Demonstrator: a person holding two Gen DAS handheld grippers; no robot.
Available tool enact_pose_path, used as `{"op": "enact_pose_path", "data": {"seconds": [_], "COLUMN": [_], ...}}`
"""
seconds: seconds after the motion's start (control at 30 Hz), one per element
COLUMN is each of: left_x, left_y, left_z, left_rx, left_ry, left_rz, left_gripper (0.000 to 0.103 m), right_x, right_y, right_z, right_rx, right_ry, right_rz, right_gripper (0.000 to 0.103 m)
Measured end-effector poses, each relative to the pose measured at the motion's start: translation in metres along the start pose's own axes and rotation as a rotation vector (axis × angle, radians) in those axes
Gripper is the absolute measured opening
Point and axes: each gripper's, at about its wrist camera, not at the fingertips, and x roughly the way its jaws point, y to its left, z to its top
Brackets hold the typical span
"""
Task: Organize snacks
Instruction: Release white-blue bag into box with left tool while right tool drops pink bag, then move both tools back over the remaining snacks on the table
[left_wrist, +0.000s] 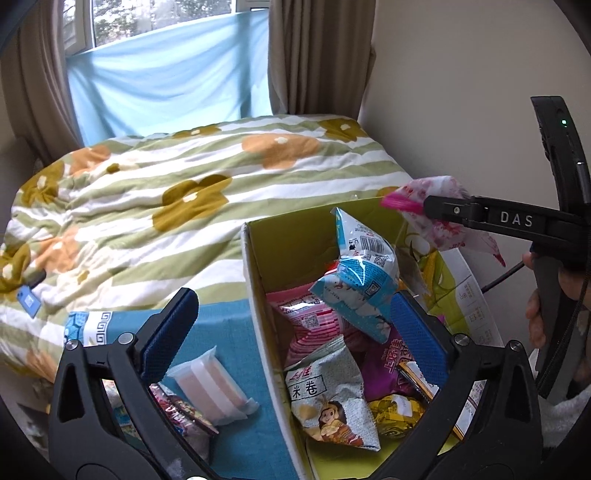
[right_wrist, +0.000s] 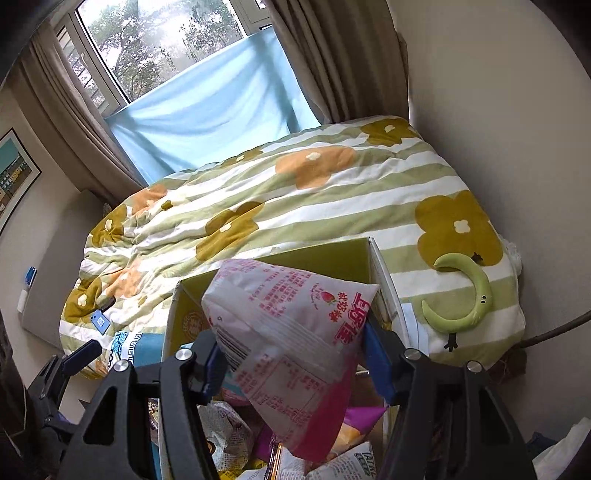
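Two claws work over a yellow-lined cardboard box (left_wrist: 258, 254) of snacks on the bed: the right claw (right_wrist: 291, 360) pinches a pink-and-white strawberry snack bag (right_wrist: 291, 332) above it; the left claw (left_wrist: 291, 332) hangs spread, empty. Best lowered well inside before letting go.

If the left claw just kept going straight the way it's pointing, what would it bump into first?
Most likely the near wall of the cardboard box, which runs between the open left claw fingers. The blue-and-white snack bag propped in the box sits close behind. Depth is hard to judge in this fisheye view.
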Motion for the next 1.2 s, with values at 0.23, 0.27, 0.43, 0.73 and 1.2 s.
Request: {"op": "enact_pose_path", "data": {"seconds": [0.23, 0.27, 0.43, 0.73, 1.2], "left_x": [-0.005, -0.005, -0.011, -0.039, -0.108], "left_y": [0.000, -0.001, -0.004, -0.005, 0.025], "left_z": [-0.011, -0.012, -0.018, -0.014, -0.041], "left_rx": [0.010, 0.010, 0.007, -0.002, 0.001], "left_ry": [-0.005, -0.001, -0.004, -0.027, -0.079], "left_rz": [0.033, 0.034, 0.037, 0.063, 0.099], "left_gripper": [0.102, 0.102, 0.102, 0.102, 0.102], "right_x": [0.011, 0.009, -0.005, -0.034, -0.081], "right_y": [0.002, 0.002, 0.005, 0.009, 0.044], "right_z": [0.000, -0.003, -0.017, -0.021, -0.044], "right_rx": [-0.046, -0.057, -0.099, -0.132, -0.162], "right_ry": [-0.001, -0.011, -0.049, -0.061, -0.138], "right_rz": [-0.036, -0.034, -0.022, -0.024, -0.046], "right_gripper": [0.100, 0.102, 0.102, 0.102, 0.102]}}
